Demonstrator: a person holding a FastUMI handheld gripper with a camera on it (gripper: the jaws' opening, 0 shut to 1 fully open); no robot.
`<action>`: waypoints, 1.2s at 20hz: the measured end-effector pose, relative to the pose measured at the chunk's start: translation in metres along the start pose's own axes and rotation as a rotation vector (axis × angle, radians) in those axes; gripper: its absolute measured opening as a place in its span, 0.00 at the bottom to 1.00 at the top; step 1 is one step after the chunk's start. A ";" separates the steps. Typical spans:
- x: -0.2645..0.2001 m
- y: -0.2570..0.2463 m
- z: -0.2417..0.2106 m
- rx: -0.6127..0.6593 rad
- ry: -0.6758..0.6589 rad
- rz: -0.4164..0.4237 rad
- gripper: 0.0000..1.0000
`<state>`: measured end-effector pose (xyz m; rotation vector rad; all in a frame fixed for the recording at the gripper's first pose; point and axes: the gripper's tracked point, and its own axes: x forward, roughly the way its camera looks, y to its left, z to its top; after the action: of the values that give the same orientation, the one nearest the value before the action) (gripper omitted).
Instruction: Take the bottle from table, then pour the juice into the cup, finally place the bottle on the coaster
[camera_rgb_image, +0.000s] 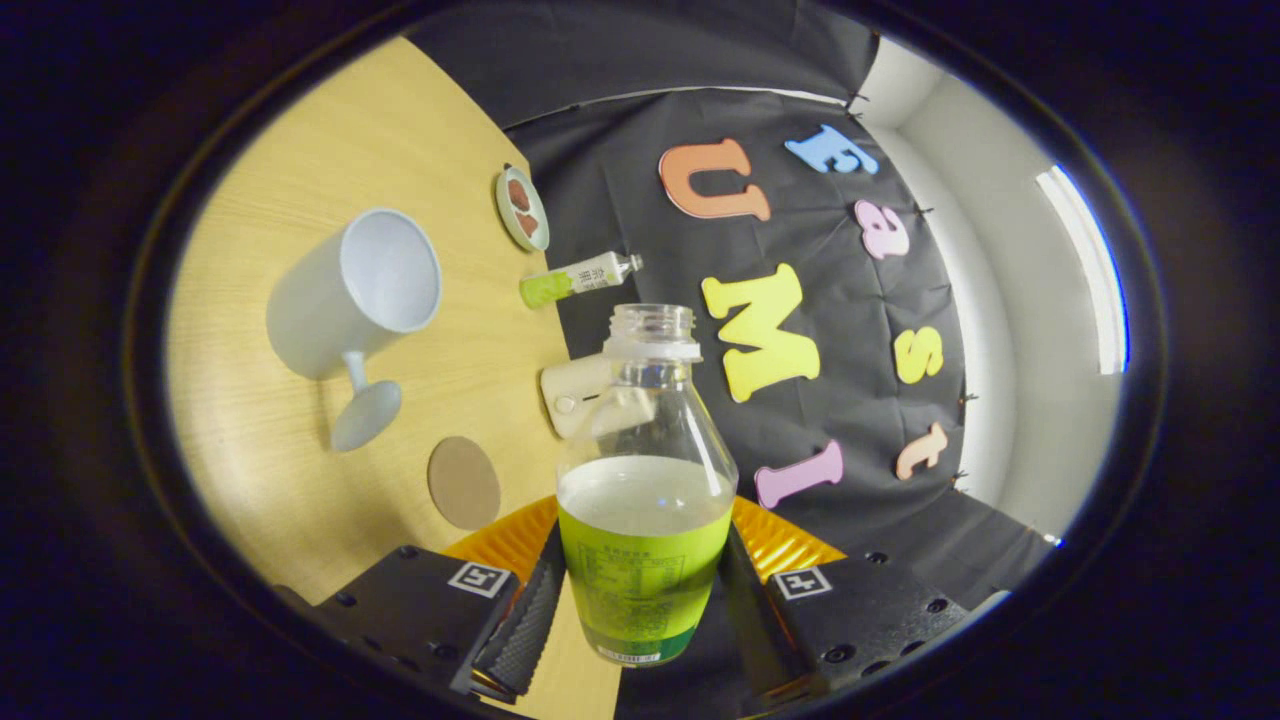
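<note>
Clamped between both fingers of the hand-held gripper (640, 610) was the bottle (645, 480), gripped across its green-labelled lower body with the pads pressing on either side. It was clear plastic, uncapped, with its open mouth pointing away from the camera, and pale juice filled it to just above the label. The whole view was rolled to one side, so the tabletop (300, 160) ran up one flank of the scene, which suggested the bottle was lifted and tilted rather than standing. Beyond the fingers, on the tabletop, a white cup (355, 290) with a stem and foot stood with its opening facing the camera, and a round brown coaster (464, 482) lay between the cup's foot and the gripper. Farther off lay a small dish (522, 208), a little green-and-white tube (578, 279) and a cream-coloured block (580, 395) seen partly through the bottle's neck. As a judgement, the bottle would be light but sloshy, its thin wall liable to buckle under a hard squeeze and its smooth label liable to slip; the low grip on the label band looked sound for pouring, provided the pressure was kept moderate and the tilt slow.
</note>
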<state>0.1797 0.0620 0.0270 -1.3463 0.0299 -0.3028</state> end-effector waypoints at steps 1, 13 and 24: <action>0.001 0.003 0.002 -0.020 0.000 0.005 0.81; 0.001 0.013 0.023 -0.298 -0.029 -0.049 0.81; 0.011 0.007 0.039 -0.456 -0.042 -0.099 0.81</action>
<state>0.1992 0.0976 0.0310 -1.8104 -0.0039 -0.3652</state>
